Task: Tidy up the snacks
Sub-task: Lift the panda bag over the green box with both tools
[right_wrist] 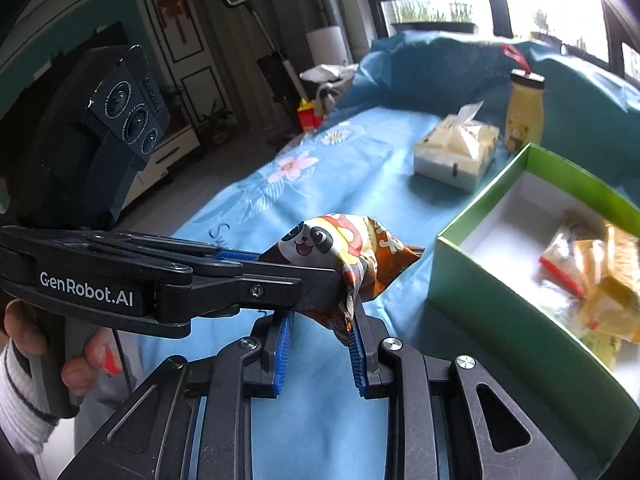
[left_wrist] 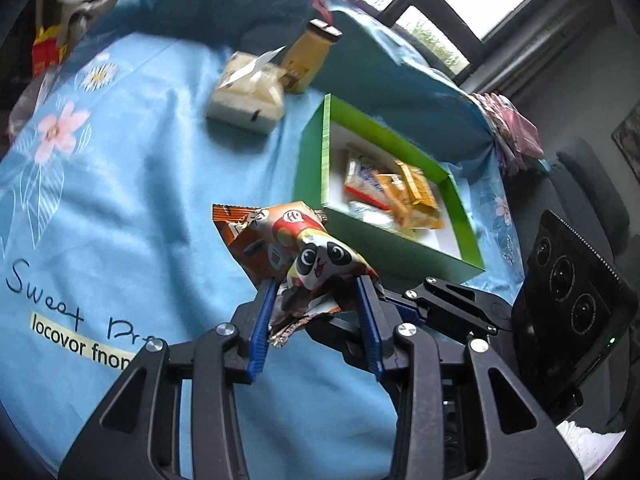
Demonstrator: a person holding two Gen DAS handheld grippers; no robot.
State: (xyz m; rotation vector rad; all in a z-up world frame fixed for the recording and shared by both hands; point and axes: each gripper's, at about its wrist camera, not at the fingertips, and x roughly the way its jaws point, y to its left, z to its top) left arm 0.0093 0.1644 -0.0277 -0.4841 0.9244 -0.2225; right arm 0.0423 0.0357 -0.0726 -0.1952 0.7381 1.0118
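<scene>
Left gripper point(left_wrist: 316, 284) pinches panda snack bag point(left_wrist: 294, 248) above blue bedsheet point(left_wrist: 132, 200); right gripper point(right_wrist: 320, 320) spread, one finger touching bag's crimped end; green box point(left_wrist: 316, 152) just right, holding yellow packets point(left_wrist: 400, 192); tissue pack point(left_wrist: 248, 92), bottle point(left_wrist: 310, 54) beyond.

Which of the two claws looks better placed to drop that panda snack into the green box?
Left: the left gripper already pinches the panda snack bag near the green box; the right gripper looks open.

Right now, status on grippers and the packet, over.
Left gripper shut on panda snack packet, held above blue cloth. Right gripper open, close by its tail end. Green box alongside, nothing between.
</scene>
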